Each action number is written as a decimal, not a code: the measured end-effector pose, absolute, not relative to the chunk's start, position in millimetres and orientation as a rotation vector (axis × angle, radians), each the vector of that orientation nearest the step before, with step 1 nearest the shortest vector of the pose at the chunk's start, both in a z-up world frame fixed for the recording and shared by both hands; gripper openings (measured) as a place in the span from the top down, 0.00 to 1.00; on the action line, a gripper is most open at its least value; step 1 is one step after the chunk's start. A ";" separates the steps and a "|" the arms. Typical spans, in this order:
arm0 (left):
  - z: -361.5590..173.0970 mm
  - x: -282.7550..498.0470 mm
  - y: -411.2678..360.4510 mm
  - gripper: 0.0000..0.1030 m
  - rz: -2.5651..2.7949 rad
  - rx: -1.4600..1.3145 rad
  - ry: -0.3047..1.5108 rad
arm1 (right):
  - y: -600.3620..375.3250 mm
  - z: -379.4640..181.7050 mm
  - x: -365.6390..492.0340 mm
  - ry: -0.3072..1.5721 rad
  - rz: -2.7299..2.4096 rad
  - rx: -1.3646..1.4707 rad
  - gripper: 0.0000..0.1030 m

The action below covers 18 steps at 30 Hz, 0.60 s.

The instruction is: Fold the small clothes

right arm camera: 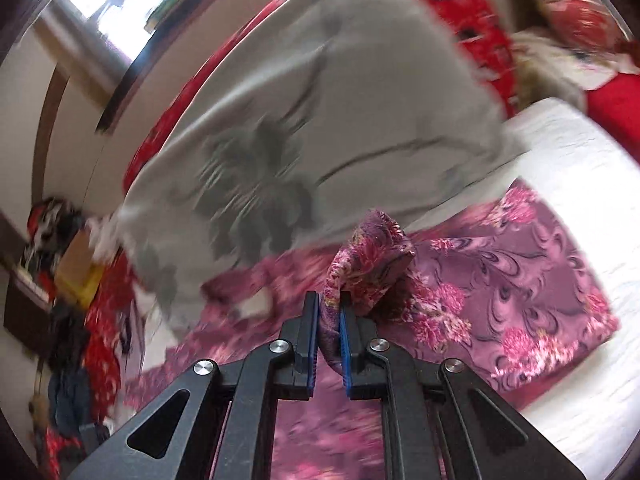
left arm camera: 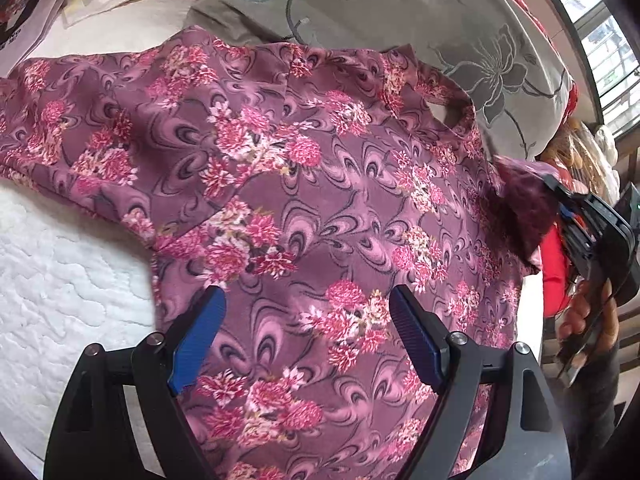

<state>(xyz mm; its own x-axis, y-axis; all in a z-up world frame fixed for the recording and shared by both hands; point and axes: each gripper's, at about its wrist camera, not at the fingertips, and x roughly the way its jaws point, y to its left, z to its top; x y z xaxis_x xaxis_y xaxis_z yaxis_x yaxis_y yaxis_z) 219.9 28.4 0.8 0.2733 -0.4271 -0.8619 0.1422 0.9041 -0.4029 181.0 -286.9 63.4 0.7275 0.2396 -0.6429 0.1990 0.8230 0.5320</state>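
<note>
One floral garment on the white bed, one hand-held gripper in each of your hands.
Your left hand-held gripper (left arm camera: 306, 314) hangs wide open and empty over the garment (left arm camera: 280, 184); your right hand-held gripper (right arm camera: 329, 320) is clamped on its lifted edge, near the grey floral pillow (right arm camera: 320, 100).

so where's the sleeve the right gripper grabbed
In the right wrist view the sleeve sits clamped in the right gripper, lifted above the floral top spread on the white quilt, in front of the grey flowered pillow.
</note>
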 end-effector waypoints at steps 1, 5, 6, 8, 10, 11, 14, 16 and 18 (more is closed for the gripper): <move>1.1 220.7 30.2 0.19 -0.391 -0.271 1.239 | -273.4 61.7 184.2 0.780 0.044 0.607 0.91; 7.8 218.8 44.2 0.19 -0.388 -0.279 1.227 | -209.6 53.5 197.0 0.845 0.129 0.523 0.91; 8.4 219.2 46.2 0.19 -0.385 -0.282 1.225 | -190.8 50.4 199.7 0.858 0.157 0.499 0.91; 11.6 218.7 54.8 0.19 -0.379 -0.292 1.221 | -162.9 43.2 202.7 0.880 0.197 0.484 0.91; 12.2 218.0 58.3 0.19 -0.376 -0.300 1.222 | -139.8 35.2 204.7 0.902 0.240 0.492 0.92; 12.9 216.9 60.4 0.19 -0.375 -0.304 1.222 | -132.6 31.0 204.6 0.910 0.257 0.494 0.91; 14.4 214.8 58.3 0.19 -0.387 -0.304 1.228 | -103.4 12.1 204.9 0.990 0.311 0.486 0.86; 15.1 214.1 51.9 0.19 -0.407 -0.308 1.235 | -94.7 4.1 199.8 1.049 0.330 0.474 0.86; 14.5 216.2 39.9 0.19 -0.425 -0.320 1.248 | -104.3 8.1 185.6 1.024 0.326 0.474 0.86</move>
